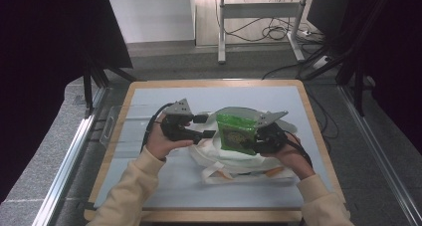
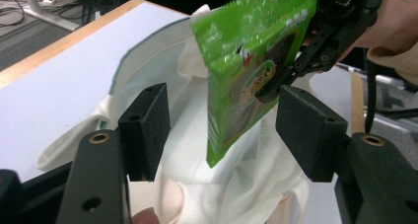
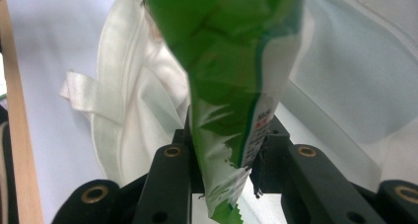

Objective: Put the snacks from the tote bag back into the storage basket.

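Green foil is what I see first: the snack packet (image 1: 237, 132) hangs over the white cloth bag (image 1: 224, 161) on the table (image 1: 149, 94), pinched at one edge by my right gripper (image 1: 259, 139), whose jaws are clamped tight on it. My left gripper (image 1: 211, 133) stands released beside the packet, jaws spread with nothing between them, above the bag's pale fabric.

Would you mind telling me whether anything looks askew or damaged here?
Nothing looks damaged or spilled. The green snack packet hangs tilted from the right gripper, above the crumpled white cloth bag; the left gripper is open beside it.
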